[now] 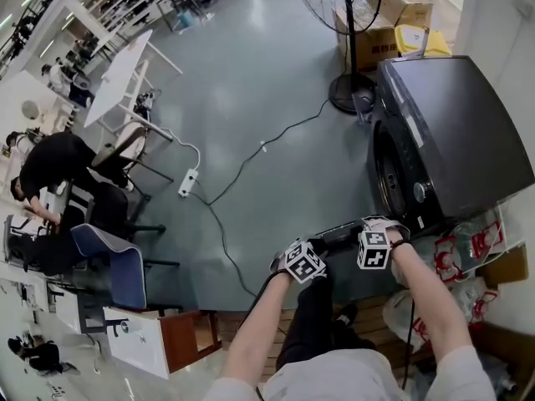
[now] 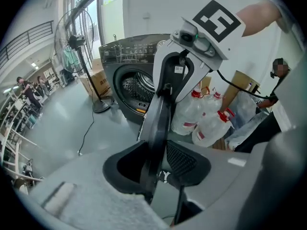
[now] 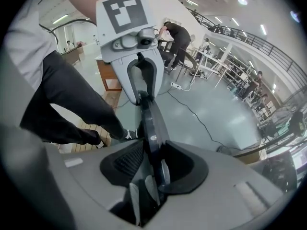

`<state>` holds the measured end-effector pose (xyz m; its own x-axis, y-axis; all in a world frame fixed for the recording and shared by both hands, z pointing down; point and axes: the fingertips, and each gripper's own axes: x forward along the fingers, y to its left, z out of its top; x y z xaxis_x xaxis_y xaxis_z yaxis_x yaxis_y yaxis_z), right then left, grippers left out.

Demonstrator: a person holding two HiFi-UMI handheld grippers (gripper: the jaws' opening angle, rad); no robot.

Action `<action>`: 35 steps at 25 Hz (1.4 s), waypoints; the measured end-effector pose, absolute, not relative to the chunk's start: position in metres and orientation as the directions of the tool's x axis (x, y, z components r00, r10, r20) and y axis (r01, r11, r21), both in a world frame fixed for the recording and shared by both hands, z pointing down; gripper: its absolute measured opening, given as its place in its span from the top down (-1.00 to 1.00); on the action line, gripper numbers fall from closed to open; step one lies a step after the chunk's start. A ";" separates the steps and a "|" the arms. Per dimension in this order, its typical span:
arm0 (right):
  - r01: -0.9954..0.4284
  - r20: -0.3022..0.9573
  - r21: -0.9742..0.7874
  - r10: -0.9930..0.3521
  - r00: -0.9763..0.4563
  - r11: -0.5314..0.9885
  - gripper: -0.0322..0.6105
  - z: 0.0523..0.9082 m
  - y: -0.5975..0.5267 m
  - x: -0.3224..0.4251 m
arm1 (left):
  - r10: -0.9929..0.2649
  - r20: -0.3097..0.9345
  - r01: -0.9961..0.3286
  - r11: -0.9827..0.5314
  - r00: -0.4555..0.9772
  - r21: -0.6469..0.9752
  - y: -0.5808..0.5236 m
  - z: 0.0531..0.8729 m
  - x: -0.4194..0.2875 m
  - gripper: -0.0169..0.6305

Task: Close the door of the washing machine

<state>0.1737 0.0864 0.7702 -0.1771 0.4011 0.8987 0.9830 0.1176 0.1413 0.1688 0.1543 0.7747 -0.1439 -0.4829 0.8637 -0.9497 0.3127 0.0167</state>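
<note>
Left gripper (image 2: 158, 161) straddles the edge of the washing machine door (image 2: 162, 99), jaws slack, with a gap beside one pad. Right gripper (image 3: 149, 163) clamps that same edge. In the head view the door stands open at lower centre, swung out from the washing machine (image 1: 447, 132) at right.

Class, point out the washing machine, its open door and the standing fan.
washing machine (image 1: 456, 124), head view, on its dark top panel.
door (image 2: 160, 110), left gripper view, on its edge-on rim.
standing fan (image 1: 350, 94), head view, on its round base.
</note>
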 end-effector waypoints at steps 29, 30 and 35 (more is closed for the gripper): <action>0.926 0.984 0.060 0.133 -0.117 0.373 0.41 0.781 0.082 0.171 | -0.518 0.851 -0.956 0.196 0.087 0.217 0.156 0.785 0.172 0.51; 0.927 0.986 0.056 0.126 -0.110 0.371 0.41 0.782 0.083 0.170 | -0.515 0.852 -0.955 0.199 0.090 0.221 0.158 0.785 0.171 0.51; 0.935 0.990 0.022 0.123 -0.070 0.353 0.41 0.781 0.090 0.174 | -0.525 0.844 -0.947 0.204 0.107 0.247 0.160 0.782 0.175 0.51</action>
<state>0.1736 0.0896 0.7805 -0.0695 0.1225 0.9900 0.9354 0.3530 0.0220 0.1753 0.1603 0.7820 0.1070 -0.5249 0.8444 -0.9472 0.2044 0.2471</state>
